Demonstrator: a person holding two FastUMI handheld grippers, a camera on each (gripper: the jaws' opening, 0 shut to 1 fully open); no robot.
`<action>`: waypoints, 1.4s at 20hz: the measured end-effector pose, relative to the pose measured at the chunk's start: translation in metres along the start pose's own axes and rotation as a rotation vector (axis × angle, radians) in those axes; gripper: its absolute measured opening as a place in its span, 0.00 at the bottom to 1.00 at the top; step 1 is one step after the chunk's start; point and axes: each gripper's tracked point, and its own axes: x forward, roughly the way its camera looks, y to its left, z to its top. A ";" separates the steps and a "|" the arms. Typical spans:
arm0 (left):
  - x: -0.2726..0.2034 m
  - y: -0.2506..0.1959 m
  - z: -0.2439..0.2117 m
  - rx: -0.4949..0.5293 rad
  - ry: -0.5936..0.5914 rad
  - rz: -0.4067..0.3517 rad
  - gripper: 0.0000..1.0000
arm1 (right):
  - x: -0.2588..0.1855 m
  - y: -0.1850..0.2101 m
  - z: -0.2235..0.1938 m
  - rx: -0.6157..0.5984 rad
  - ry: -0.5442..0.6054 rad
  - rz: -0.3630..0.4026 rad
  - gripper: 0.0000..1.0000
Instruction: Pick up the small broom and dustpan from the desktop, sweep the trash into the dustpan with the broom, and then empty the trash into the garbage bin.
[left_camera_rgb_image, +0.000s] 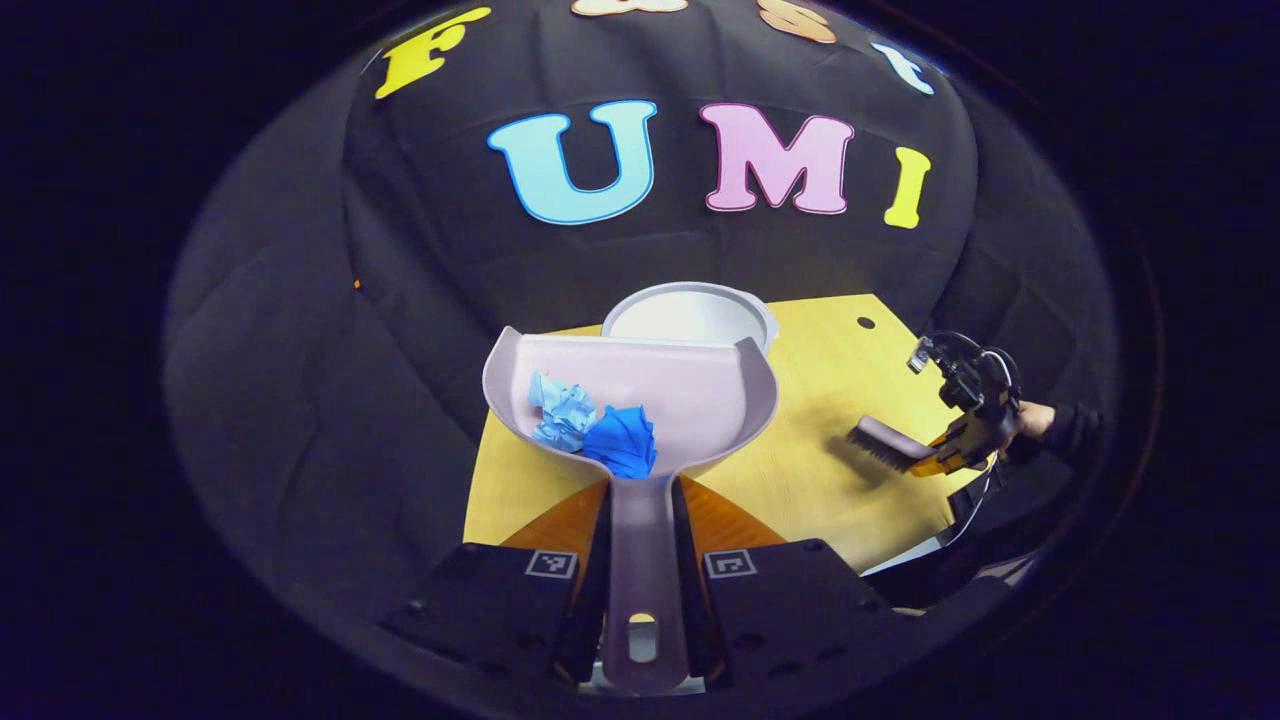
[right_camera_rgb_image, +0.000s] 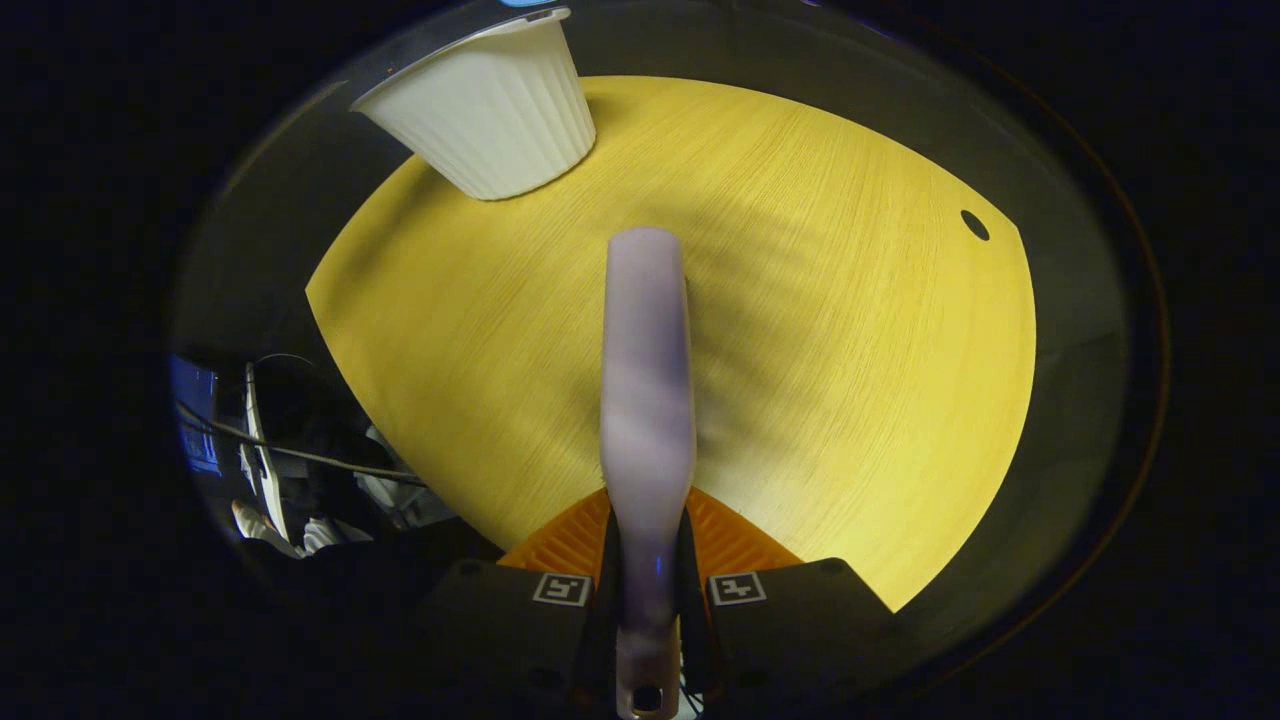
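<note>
Clamped between both fingers of the left gripper (left_camera_rgb_image: 640, 590): dustpan (left_camera_rgb_image: 660, 400) by its handle, held above the yellow desktop (left_camera_rgb_image: 820, 470), two crumpled blue trash wads (left_camera_rgb_image: 595, 425) inside — white garbage bin (left_camera_rgb_image: 690, 315) just beyond its far edge. Gripped likewise by the right gripper (right_camera_rgb_image: 648, 600): broom (right_camera_rgb_image: 648, 400) handle, over the desktop, bin at far left.

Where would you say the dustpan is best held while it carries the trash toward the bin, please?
By its long flat handle, from the rear end, as the left gripper does: fingers close on its two narrow edges. That keeps the dustpan scoop level and forward, so both crumpled blue wads stay in.
</note>
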 end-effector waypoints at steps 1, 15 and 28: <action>0.006 0.004 0.015 0.035 0.013 -0.007 0.30 | 0.006 -0.002 -0.003 0.019 -0.002 0.003 0.29; 0.087 0.032 0.133 0.708 0.291 0.153 0.30 | 0.020 0.004 -0.018 0.207 0.003 0.081 0.29; 0.026 -0.060 0.141 0.289 -0.177 0.036 0.30 | 0.008 -0.040 0.021 0.399 -0.111 0.025 0.29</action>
